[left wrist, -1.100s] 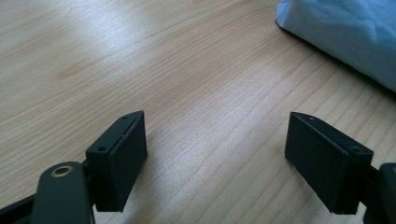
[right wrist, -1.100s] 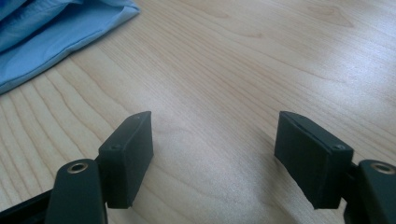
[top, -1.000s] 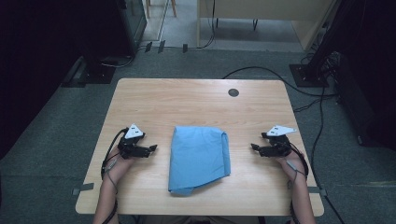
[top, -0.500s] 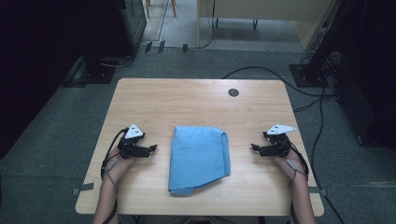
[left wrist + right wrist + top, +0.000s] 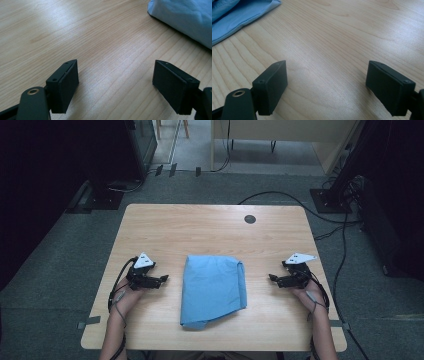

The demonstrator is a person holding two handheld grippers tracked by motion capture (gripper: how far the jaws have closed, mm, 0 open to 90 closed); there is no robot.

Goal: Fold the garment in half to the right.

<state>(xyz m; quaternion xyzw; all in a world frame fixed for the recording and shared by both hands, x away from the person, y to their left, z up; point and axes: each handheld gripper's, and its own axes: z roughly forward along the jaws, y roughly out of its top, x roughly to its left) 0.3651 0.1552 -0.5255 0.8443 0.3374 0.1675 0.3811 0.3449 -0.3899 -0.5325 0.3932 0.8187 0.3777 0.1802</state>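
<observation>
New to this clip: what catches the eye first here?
The folded blue cloth, lying alone in the middle of the wooden table, stands out first. Next come the two black grippers resting on either side of it, apart from it: the left gripper and the right gripper, both with open jaws pointing toward the cloth and nothing between them. A small dark disc sits near the far edge.

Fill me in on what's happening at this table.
A person sits at the wooden table with a hand-held gripper in each hand. The left hand-held gripper and the right hand-held gripper rest on either side of a folded blue cloth, pointing toward it but apart from it. Both stand open with nothing between their jaws; the right one's jaws have just been opening. The cloth lies flat, not gripped.
</observation>
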